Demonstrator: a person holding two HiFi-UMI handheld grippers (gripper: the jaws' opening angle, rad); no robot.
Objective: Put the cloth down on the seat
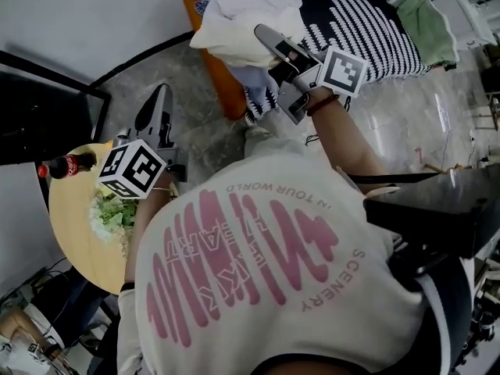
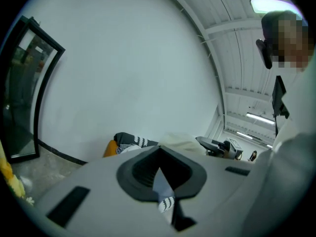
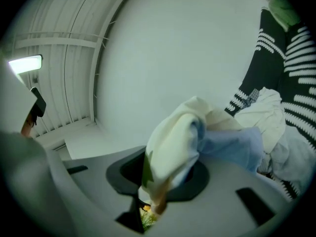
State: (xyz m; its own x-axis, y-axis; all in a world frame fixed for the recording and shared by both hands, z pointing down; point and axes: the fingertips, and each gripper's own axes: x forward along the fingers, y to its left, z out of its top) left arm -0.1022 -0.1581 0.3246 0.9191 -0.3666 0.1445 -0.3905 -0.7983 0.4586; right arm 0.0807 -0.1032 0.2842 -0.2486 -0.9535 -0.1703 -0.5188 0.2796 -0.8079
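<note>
- Cream-white and soft, the cloth is seen as a thick, rumpled bundle with rounded folds. A pale blue layer is bunched up against it.
- The cloth is clamped by the right gripper, whose jaws are closed on a pinched fold. In the right gripper view the fabric wells up out of the dark padded recess and spills over the smooth grey plastic.
- The bundle is held over the near end of the seat, an orange cushion with a smooth, rounded edge. Whether it rests on the heap beneath cannot be told.
- The seat is covered by a heap of garments. Among them are a black knit banded with white stripes and a crumpled white piece.
- The left gripper is held well apart from the cloth, above the floor, which is glossy and veined like polished stone.
- Its jaws are drawn together at the tips, with only a narrow wedge-shaped slit left behind them, and nothing is gripped.
- A round yellow table is seen beside the left gripper. On it are a dark bottle with a red label and a leafy green bunch.
</note>
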